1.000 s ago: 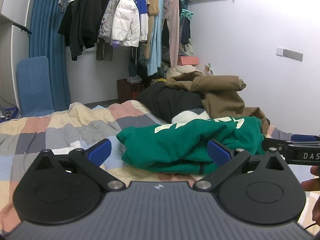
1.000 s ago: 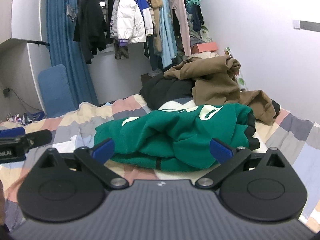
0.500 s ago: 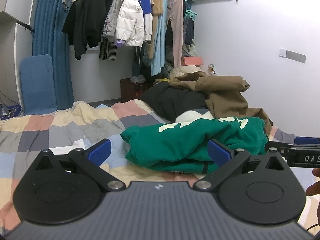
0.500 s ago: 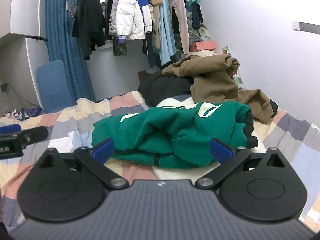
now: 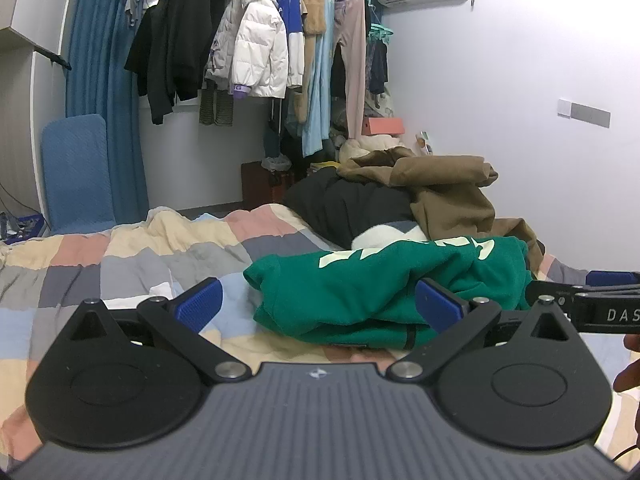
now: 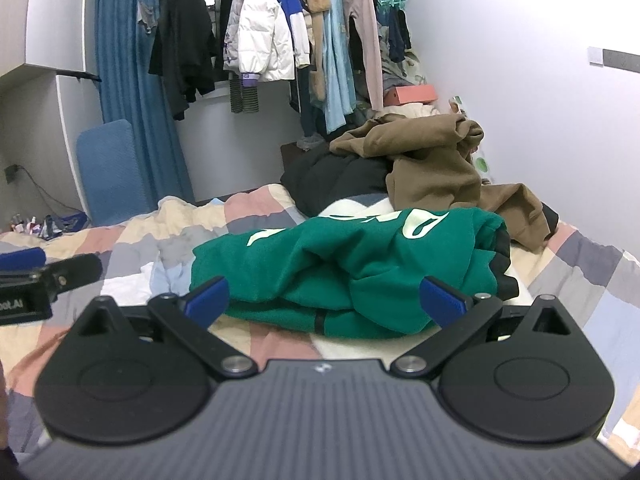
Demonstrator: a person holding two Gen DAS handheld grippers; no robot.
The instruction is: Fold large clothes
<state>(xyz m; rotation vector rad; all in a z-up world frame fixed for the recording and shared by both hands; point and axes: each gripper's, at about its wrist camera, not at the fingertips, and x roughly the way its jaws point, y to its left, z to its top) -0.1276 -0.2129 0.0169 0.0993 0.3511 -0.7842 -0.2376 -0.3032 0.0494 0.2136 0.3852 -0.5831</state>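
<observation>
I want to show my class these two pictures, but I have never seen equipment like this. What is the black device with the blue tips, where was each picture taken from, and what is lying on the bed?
There is no robot here. A person holds a hand-held gripper in each hand, and each gripper carries a wide-angle camera looking forward along its two fingers. One picture comes from the left gripper, the other from the right gripper. The blue tips are the finger pads. Each gripper also shows at the edge of the other's picture.

Both grippers are open and hold nothing. In front of them, on a patchwork quilt, lies a green sweatshirt with pale lettering, folded into a thick bundle. Behind it is a heap of unfolded clothes: a brown garment on top of a black one. More clothes hang on a rail at the back.
</observation>
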